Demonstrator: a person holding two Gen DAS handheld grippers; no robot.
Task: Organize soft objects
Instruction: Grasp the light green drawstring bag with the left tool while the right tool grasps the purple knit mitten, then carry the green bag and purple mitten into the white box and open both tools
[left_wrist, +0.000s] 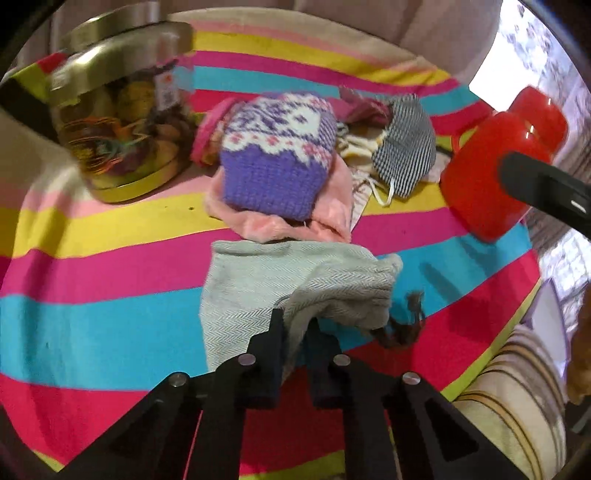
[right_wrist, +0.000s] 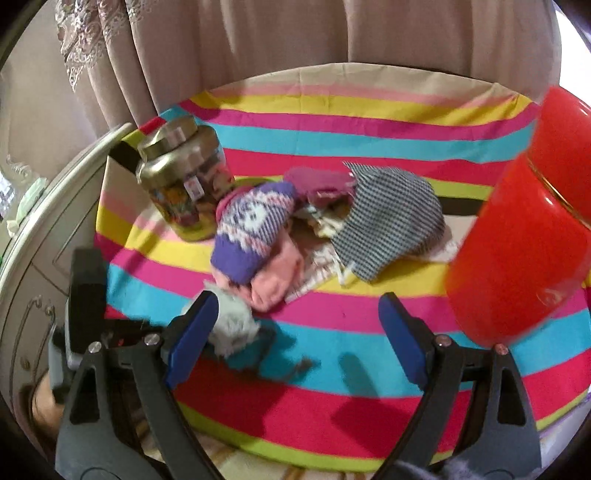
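My left gripper (left_wrist: 295, 325) is shut on a pale grey-green herringbone cloth (left_wrist: 280, 291) and holds its near edge just above the striped cover. The same cloth shows as a fuzzy grey bundle (right_wrist: 234, 325) in the right wrist view, beside my left gripper's body. Behind it lies a pile: a purple-and-white knitted hat (left_wrist: 277, 155) (right_wrist: 251, 229) on a pink fleece piece (left_wrist: 325, 218), and a black-and-white striped cloth (left_wrist: 404, 147) (right_wrist: 391, 221). My right gripper (right_wrist: 299, 321) is open and empty, low over the cover in front of the pile.
A clear jar with a gold lid (left_wrist: 122, 122) (right_wrist: 184, 181) stands left of the pile. A red plastic container (left_wrist: 495, 166) (right_wrist: 524, 236) stands at the right. The striped cover (left_wrist: 110, 258) lies over a round table, with curtains (right_wrist: 295, 37) behind.
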